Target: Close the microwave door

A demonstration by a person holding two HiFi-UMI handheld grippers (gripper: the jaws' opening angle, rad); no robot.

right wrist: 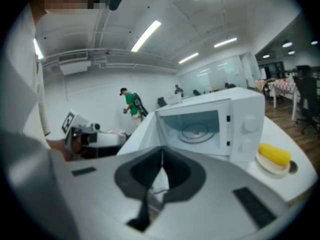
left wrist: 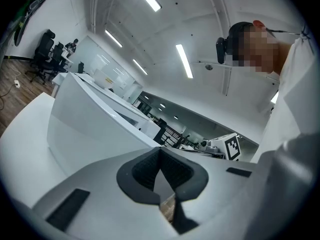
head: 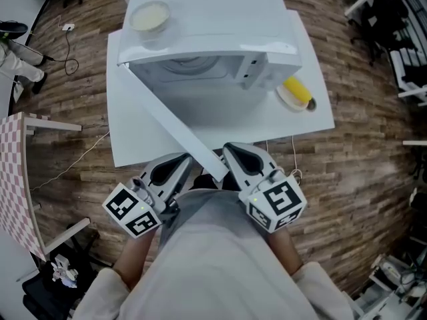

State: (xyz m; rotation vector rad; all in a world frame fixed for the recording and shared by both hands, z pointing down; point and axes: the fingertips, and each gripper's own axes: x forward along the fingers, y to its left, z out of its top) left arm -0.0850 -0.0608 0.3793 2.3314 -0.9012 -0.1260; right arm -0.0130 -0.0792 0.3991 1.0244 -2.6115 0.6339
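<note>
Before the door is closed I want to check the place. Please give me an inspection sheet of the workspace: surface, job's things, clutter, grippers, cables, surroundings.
Surface: white table on a wooden floor.
Job's things: microwave; its door stands wide open, pointing toward the person.
Clutter: bowl on top of the microwave; yellow item on a small plate to its right.
Grippers: left gripper and right gripper both shut, holding nothing, near the door's free edge.
Cables: thin cable on the floor, left of the table.
Surroundings: checkered cloth at left; person in green far behind.
</note>
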